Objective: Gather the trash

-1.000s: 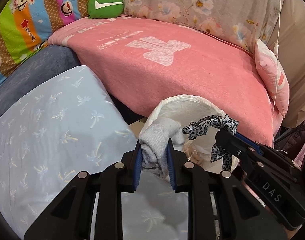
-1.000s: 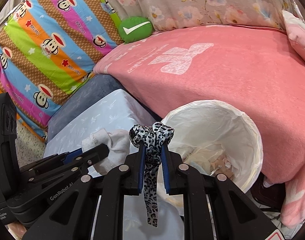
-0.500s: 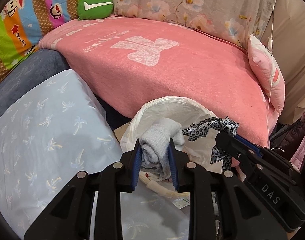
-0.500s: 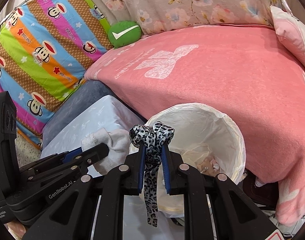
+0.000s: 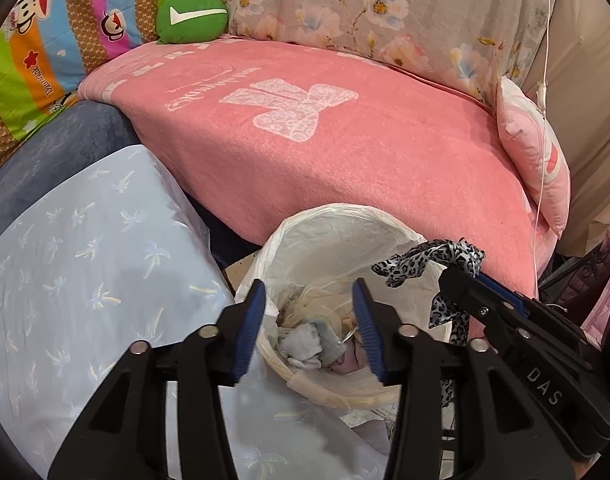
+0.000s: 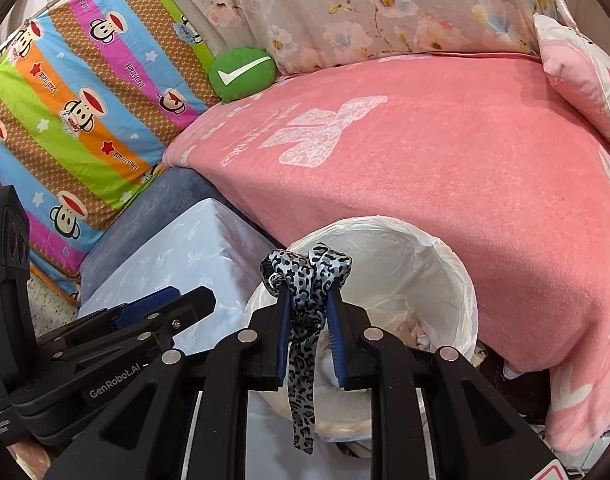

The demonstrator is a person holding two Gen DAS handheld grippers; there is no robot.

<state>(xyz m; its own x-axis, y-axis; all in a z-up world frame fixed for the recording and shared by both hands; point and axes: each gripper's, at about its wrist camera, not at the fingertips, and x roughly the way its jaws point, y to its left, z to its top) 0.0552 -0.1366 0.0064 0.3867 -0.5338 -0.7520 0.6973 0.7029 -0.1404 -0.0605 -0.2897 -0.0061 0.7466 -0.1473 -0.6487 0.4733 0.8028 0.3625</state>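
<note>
Left gripper (image 5: 308, 320) spread and empty, jaws just opening, above lined bin (image 5: 345, 224), grey sock (image 5: 301, 346) below among crumpled trash, right gripper (image 6: 309, 330) pinching glossy leopard-print ribbon (image 6: 305, 300) over bin rim, fuzzy pink blanket (image 5: 305, 128) beyond, pale palm-print cloth (image 5: 85, 260) to left.

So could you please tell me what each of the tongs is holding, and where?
Left tongs: open, nothing held. Right tongs: leopard-print ribbon, pinched near its bunched top.
</note>
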